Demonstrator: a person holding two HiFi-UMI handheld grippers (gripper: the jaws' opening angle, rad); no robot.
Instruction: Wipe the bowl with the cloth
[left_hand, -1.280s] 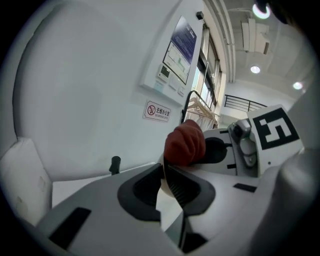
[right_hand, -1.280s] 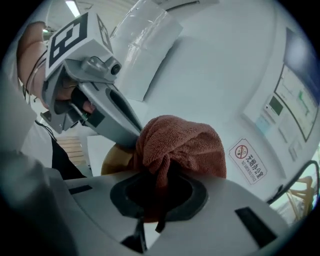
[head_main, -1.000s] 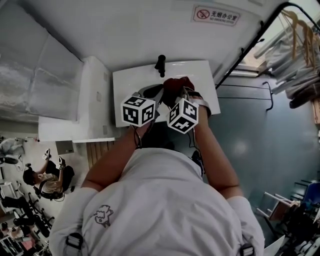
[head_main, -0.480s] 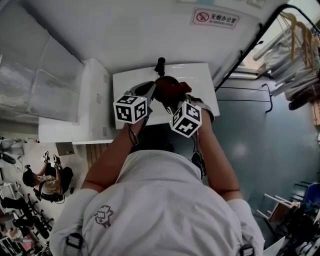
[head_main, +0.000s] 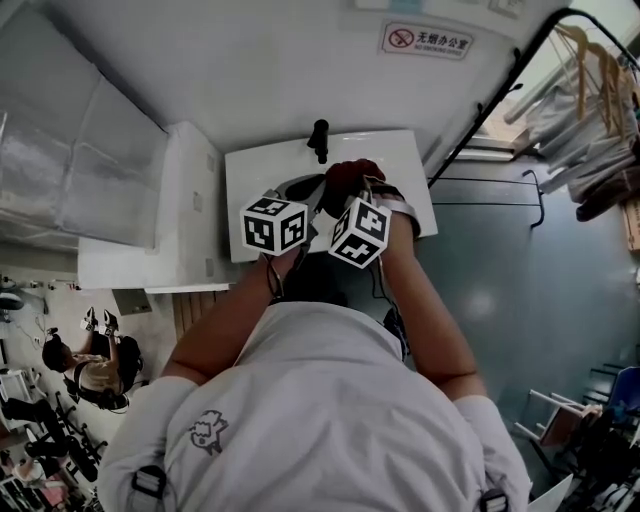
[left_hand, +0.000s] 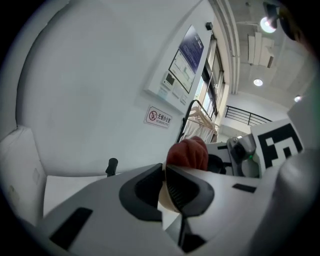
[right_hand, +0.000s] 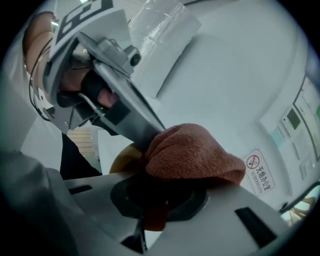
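wiping looks under way, as i read it: the left gripper (left_hand: 164, 172) has its jaws pinched on the thin pale rim of the bowl (left_hand: 167, 201), held above the white sink (head_main: 255, 165), and the right gripper (right_hand: 157, 199) is clamped on a bunched red-brown cloth (right_hand: 192, 152) that lies against the bowl. the next move likely calls for sweeping the cloth round the wall while the left grip holds the rim steady. most of the bowl is hidden behind the grippers and cloth, so whether the cloth works inside or outside, i cannot tell.
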